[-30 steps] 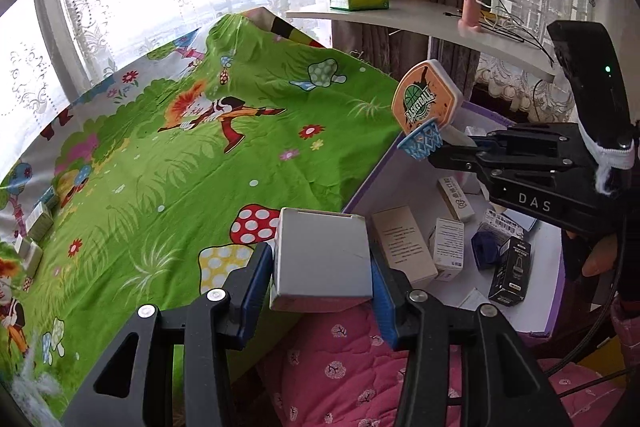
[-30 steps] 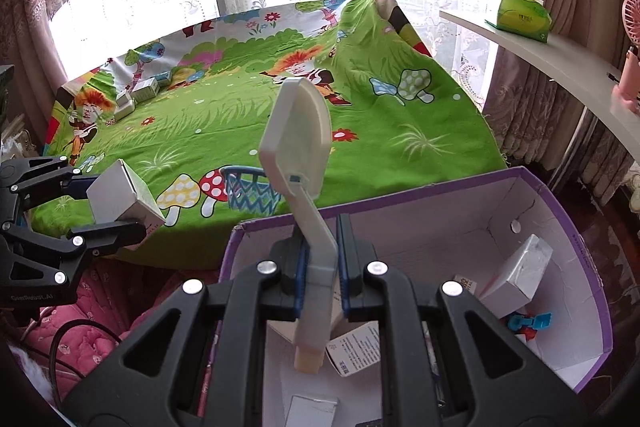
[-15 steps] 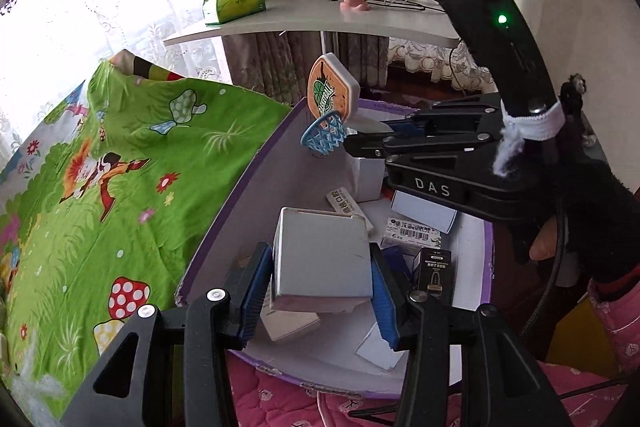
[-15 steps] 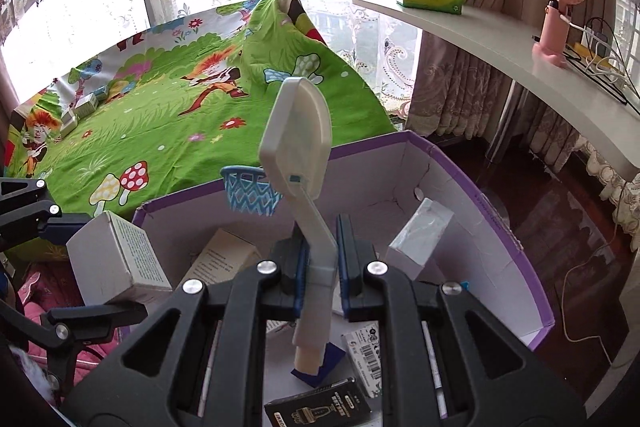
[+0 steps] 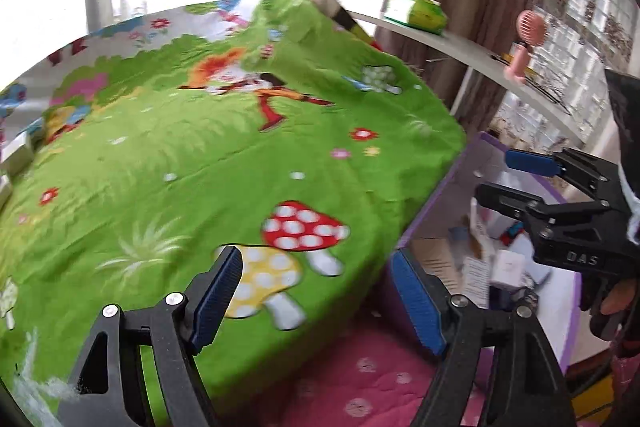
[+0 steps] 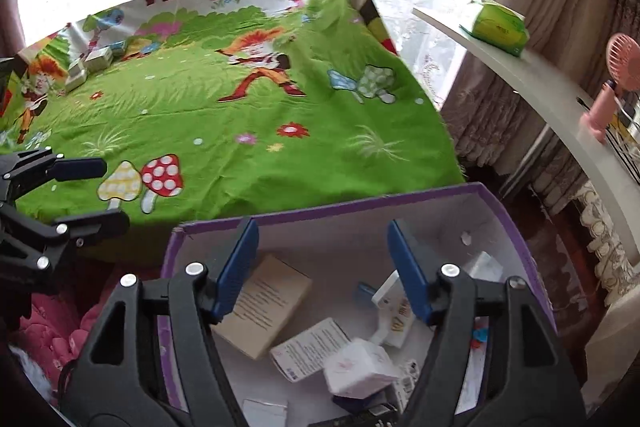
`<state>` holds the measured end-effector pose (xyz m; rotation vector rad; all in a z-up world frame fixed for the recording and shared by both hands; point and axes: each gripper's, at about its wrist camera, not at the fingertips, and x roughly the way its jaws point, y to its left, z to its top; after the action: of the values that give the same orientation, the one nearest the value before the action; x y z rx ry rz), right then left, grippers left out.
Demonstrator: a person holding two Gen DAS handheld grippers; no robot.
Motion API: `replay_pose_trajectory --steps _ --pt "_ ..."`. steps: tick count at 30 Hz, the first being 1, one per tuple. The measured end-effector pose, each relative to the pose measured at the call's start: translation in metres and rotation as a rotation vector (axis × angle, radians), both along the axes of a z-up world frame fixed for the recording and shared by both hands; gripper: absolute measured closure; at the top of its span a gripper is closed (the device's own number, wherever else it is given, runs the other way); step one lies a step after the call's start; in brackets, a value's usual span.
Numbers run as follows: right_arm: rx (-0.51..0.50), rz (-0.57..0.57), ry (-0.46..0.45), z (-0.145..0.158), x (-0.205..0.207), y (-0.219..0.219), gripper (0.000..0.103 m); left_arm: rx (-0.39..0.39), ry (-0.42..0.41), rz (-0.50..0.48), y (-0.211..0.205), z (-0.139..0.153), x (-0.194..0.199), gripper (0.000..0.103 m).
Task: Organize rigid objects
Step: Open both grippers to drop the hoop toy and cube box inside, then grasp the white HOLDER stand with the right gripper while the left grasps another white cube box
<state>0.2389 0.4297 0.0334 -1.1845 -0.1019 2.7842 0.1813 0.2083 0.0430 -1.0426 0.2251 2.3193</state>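
Above the purple-rimmed box (image 6: 516, 227), the right gripper (image 6: 324, 267) has just sprung apart, holding nothing. Small cartons (image 6: 264, 303) lie jumbled inside the box. Left of the box, the left gripper (image 5: 316, 303), also just opened and bare, hangs over the green bedspread (image 5: 224, 163). Beyond the box, more cartons (image 6: 90, 65) sit at the bedspread's far corner.

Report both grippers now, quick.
Left gripper: open, empty, jaws just opened.
Right gripper: open, empty over the box, jaws just opened.

Purple box (image 6: 520, 251) crowded; green bedspread (image 6: 248, 131) mostly free.
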Motion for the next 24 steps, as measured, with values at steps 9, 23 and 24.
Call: replay_pose_trajectory --steps 9,23,24 --pt "-0.015 0.513 -0.046 -0.023 -0.133 -0.214 0.029 -0.076 0.067 0.564 -0.219 -0.01 -0.081 0.023" --pt "-0.058 0.69 -0.125 -0.066 -0.311 -0.428 0.019 0.224 -0.07 0.802 -0.352 -0.031 -0.095 0.02" --pt "-0.062 0.706 -0.132 -0.067 -0.319 -0.44 0.017 0.238 -0.068 0.797 -0.353 -0.031 -0.094 0.02"
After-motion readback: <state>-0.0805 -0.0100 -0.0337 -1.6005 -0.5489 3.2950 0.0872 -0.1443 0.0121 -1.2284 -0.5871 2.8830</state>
